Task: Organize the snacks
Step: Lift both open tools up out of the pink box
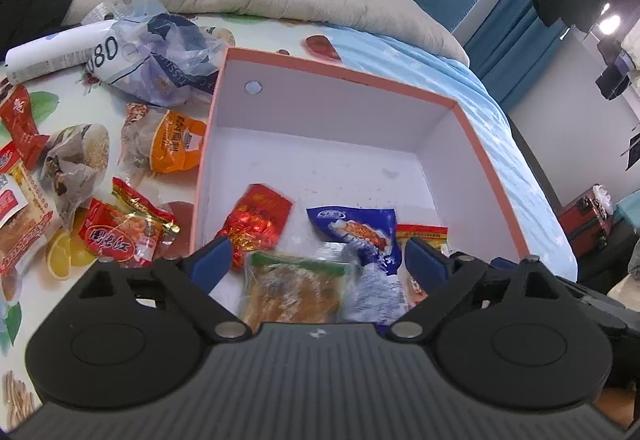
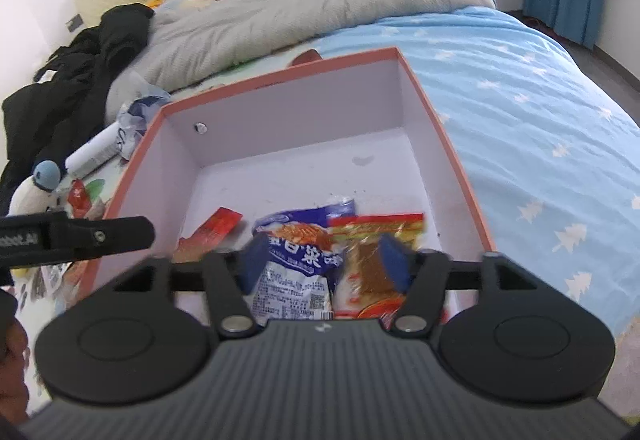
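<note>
A pink-rimmed box (image 1: 336,69) with a white inside lies open on the bed. On its floor near the front are a red packet (image 1: 260,224), a blue packet (image 1: 356,228) and a red-topped clear packet (image 1: 422,234). My left gripper (image 1: 320,260) hangs over the box's near edge, open; a blurred clear packet of yellow snacks (image 1: 296,288) sits loose between its blue pads, touching neither. My right gripper (image 2: 325,264) is open above the blue packet (image 2: 296,252) and the red-topped packet (image 2: 376,240), and its pads do not press on them.
Several loose snack packets lie left of the box on a fruit-print cloth, among them an orange one (image 1: 176,147) and a red one (image 1: 120,240). Behind them are a white tube (image 1: 56,53) and a crumpled plastic bag (image 1: 168,55). Grey duvet (image 2: 280,11), black clothes (image 2: 80,71), blue sheet (image 2: 520,99).
</note>
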The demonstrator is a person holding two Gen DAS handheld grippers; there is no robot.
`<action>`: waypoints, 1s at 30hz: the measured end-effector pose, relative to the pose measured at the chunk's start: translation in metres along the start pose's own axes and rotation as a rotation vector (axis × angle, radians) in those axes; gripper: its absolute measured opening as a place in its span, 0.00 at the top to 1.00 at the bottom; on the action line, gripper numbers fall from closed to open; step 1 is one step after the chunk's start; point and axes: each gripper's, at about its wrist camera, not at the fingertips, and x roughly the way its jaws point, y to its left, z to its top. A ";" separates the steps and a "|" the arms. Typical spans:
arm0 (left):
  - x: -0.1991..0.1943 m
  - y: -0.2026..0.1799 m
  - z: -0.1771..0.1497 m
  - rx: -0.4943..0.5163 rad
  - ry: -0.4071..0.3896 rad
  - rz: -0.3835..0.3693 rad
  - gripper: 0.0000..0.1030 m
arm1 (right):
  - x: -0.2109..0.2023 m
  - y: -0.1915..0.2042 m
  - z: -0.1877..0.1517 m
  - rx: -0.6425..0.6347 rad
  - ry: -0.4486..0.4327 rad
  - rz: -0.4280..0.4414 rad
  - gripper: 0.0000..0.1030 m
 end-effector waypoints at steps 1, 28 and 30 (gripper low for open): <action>-0.004 0.000 -0.002 0.001 -0.003 0.002 0.08 | -0.002 0.000 -0.001 0.005 -0.001 0.001 0.36; -0.215 0.033 -0.124 -0.044 -0.236 0.036 0.08 | -0.155 0.069 -0.070 -0.065 -0.165 0.124 0.36; -0.224 0.044 -0.137 -0.073 -0.240 0.048 0.08 | -0.161 0.075 -0.079 -0.075 -0.165 0.145 0.36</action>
